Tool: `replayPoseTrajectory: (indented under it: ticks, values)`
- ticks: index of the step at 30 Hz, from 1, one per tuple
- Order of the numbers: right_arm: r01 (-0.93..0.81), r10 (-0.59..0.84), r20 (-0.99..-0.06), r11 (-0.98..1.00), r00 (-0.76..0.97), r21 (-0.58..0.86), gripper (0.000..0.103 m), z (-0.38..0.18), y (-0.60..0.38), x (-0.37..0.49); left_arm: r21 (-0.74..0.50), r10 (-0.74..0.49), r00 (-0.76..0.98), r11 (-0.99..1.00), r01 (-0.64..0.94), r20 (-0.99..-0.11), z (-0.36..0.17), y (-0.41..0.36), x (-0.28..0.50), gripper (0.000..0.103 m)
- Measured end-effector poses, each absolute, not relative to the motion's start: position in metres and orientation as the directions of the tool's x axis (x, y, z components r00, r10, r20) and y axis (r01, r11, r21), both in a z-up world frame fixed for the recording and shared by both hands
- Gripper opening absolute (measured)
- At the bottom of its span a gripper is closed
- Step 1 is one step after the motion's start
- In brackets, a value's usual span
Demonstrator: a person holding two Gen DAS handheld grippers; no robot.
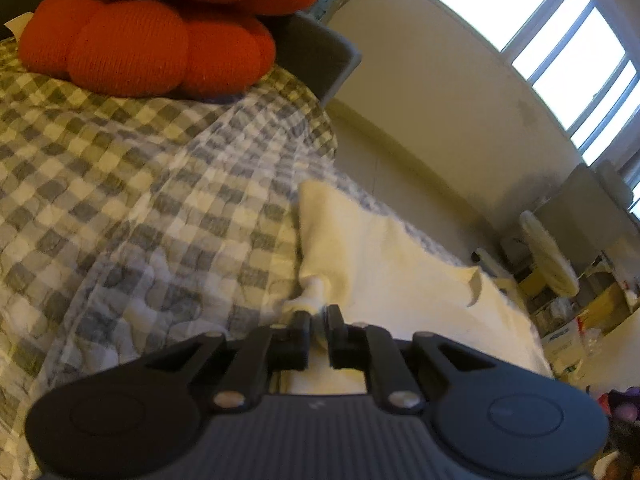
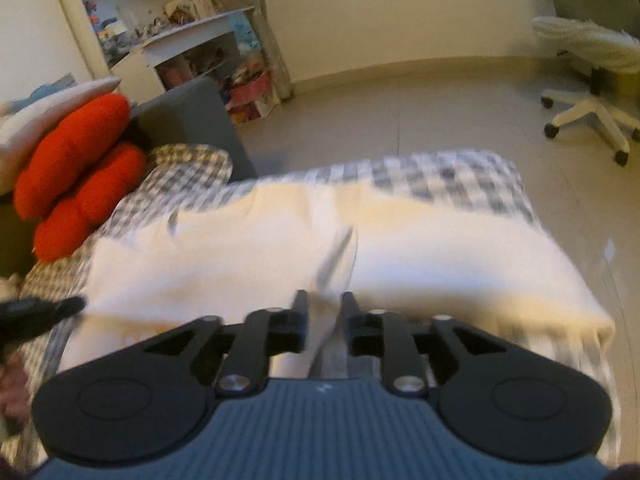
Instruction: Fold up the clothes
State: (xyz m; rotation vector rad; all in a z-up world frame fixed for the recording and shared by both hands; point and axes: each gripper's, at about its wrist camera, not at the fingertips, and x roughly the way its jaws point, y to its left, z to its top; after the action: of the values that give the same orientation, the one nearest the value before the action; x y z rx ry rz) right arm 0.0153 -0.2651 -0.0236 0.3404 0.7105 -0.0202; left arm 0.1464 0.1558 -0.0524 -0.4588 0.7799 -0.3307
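Your left wrist camera sits just behind the left gripper point(image 1: 318, 314), looking forward and down along its fingers, close over the checked bedspread point(image 1: 120, 184), with the red cushions point(image 1: 140, 44) ahead to its left and the window point(image 1: 560, 40) far off to its right. Your right wrist camera rides behind the right gripper point(image 2: 324, 300), tilted down the same way, facing across the bed toward the shelves point(image 2: 172, 32) and the office chair point(image 2: 592, 80). Both views share the cream garment point(image 1: 400, 264), the bedspread and the cushions; the right view catches the left gripper at its left edge.
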Motion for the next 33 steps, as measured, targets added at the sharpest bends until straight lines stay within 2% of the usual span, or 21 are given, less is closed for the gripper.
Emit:
replayPoseTrajectory:
  ticks: [2,4,7,14,17,19,25,26,27,29,30,33]
  values:
    - [0.117,0.109,-0.656,0.950,0.747,0.291,0.039,-0.027,-0.263,-0.005,-0.513,-0.448,0.676,0.850,0.119,-0.586,-0.048,0.160,0.138,0.019]
    - [0.096,0.143,-0.666,0.946,0.732,0.309,0.039,-0.032,-0.264,-0.027,-0.475,-0.405,0.700,0.873,0.106,-0.588,-0.041,0.164,0.128,0.051]
    - [0.043,0.214,-0.672,0.938,0.709,0.344,0.039,-0.040,-0.265,-0.059,-0.410,-0.343,0.725,0.908,0.092,-0.598,-0.033,0.176,0.105,0.052]
    - [-0.045,0.314,-0.662,0.920,0.680,0.390,0.039,-0.052,-0.257,-0.107,-0.389,-0.364,0.690,0.912,0.129,-0.625,-0.032,0.194,0.027,0.052]
    - [-0.070,0.341,-0.653,0.913,0.676,0.403,0.039,-0.051,-0.252,-0.117,-0.397,-0.381,0.654,0.908,0.133,-0.653,-0.039,0.198,-0.009,0.050]
    - [-0.072,0.355,-0.656,0.906,0.667,0.417,0.039,-0.053,-0.249,-0.124,-0.391,-0.381,0.638,0.911,0.134,-0.669,-0.045,0.201,-0.029,0.045]
    - [-0.054,0.340,-0.684,0.914,0.645,0.403,0.037,-0.054,-0.236,-0.135,-0.364,-0.385,0.632,0.916,0.171,-0.672,-0.048,0.193,-0.059,0.043]
    - [-0.040,0.329,-0.691,0.916,0.643,0.399,0.030,-0.054,-0.235,-0.134,-0.355,-0.382,0.629,0.918,0.176,-0.677,-0.049,0.190,-0.060,0.043]
    - [-0.026,0.318,-0.698,0.918,0.641,0.395,0.015,-0.053,-0.234,-0.134,-0.346,-0.379,0.631,0.920,0.182,-0.677,-0.050,0.187,-0.060,0.041]
    - [0.010,0.307,-0.706,0.914,0.638,0.407,0.009,-0.052,-0.235,-0.135,-0.338,-0.365,0.632,0.926,0.169,-0.684,-0.051,0.185,-0.058,0.023]
    - [0.023,0.300,-0.706,0.913,0.642,0.408,0.008,-0.050,-0.236,-0.137,-0.339,-0.357,0.626,0.928,0.153,-0.693,-0.051,0.186,-0.056,0.005]
    - [0.062,0.267,-0.709,0.914,0.653,0.401,0.006,-0.041,-0.237,-0.148,-0.346,-0.345,0.621,0.930,0.125,-0.704,-0.049,0.190,-0.054,0.004]
